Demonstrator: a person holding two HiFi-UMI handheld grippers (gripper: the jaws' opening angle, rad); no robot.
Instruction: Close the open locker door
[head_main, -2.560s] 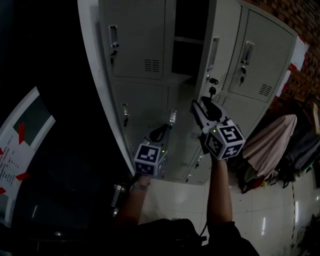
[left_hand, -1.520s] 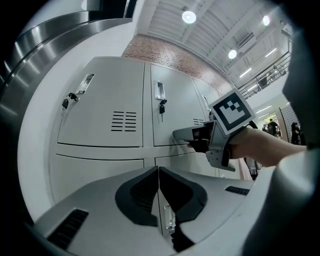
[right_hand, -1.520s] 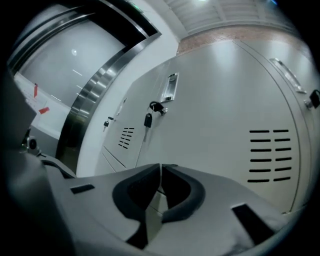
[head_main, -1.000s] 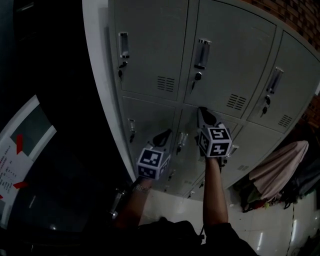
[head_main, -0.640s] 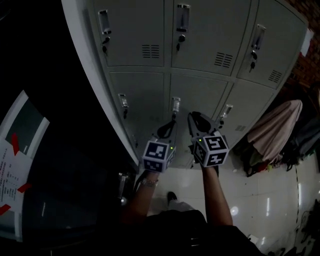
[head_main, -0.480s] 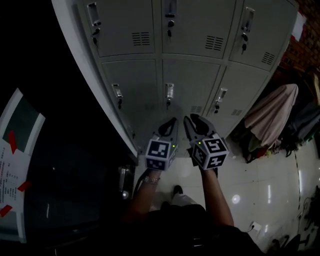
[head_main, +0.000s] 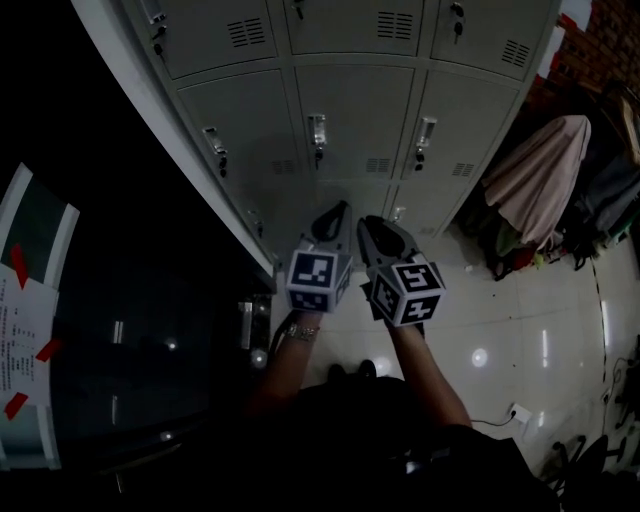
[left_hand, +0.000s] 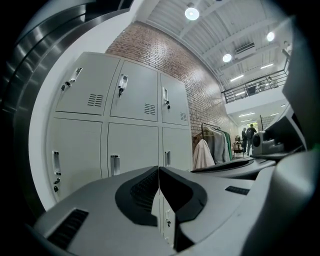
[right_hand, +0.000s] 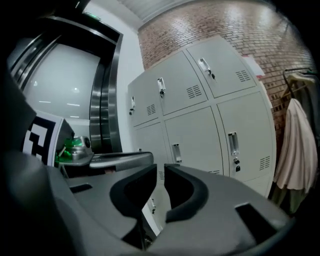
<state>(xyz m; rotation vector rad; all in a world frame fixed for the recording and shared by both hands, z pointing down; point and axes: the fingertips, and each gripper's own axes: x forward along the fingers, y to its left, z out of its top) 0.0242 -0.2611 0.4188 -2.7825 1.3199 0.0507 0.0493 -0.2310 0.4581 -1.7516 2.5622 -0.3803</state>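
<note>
The grey locker bank (head_main: 350, 110) fills the top of the head view, and every door I can see on it is flush and shut. Both grippers hang in the air in front of its lowest row, touching nothing. My left gripper (head_main: 340, 208) has its jaws together, which the left gripper view confirms with the left gripper (left_hand: 159, 172) empty before the lockers (left_hand: 132, 145). My right gripper (head_main: 372, 225) sits just beside it. In the right gripper view the right gripper (right_hand: 161, 172) shows a narrow gap that is closing, with nothing in it, and the lockers (right_hand: 200, 130) stand beyond.
A rack of hanging coats (head_main: 540, 170) stands right of the lockers. Dark glass and a steel door frame (head_main: 120, 300) lie to the left, with a white sign (head_main: 25, 330) taped there. Glossy floor tiles (head_main: 520, 330) spread below. Distant people (left_hand: 248, 137) stand far off.
The locker door that stood open is now shut. Both grippers have drawn back from the lockers, down toward the floor, and the lockers have slid up in the view. The right jaws have parted slightly.
</note>
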